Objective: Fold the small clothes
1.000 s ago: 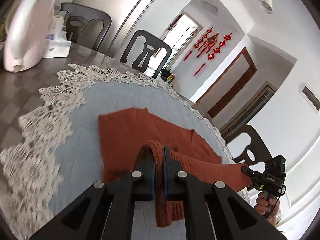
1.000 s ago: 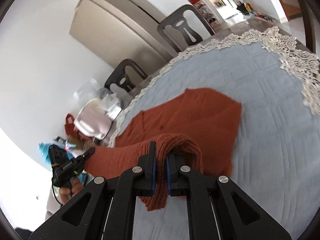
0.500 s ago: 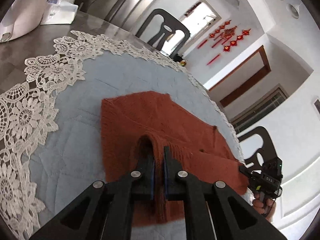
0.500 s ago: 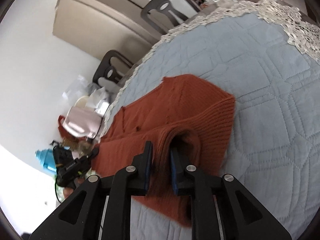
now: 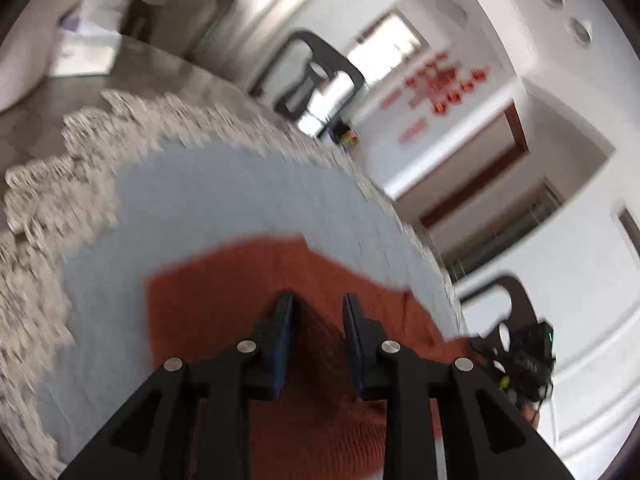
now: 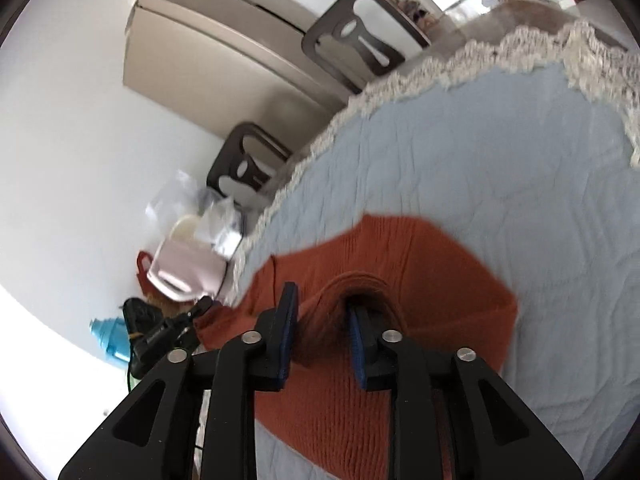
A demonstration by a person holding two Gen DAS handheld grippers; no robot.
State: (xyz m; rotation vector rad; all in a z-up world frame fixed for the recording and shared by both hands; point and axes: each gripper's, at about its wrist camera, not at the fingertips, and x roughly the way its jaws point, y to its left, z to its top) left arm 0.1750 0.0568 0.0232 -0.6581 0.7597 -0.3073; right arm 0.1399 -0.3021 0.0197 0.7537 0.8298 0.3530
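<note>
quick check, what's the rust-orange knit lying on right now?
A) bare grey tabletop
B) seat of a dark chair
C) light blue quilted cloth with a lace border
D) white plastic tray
C: the rust-orange knit lies spread on the light blue quilted cloth, whose cream lace border runs along its far edge; the dark chair stands beyond the table.

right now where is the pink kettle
Right wrist view, left side: the pink kettle sits on the table past the lace-edged blue cloth, beside crumpled plastic bags.
</note>
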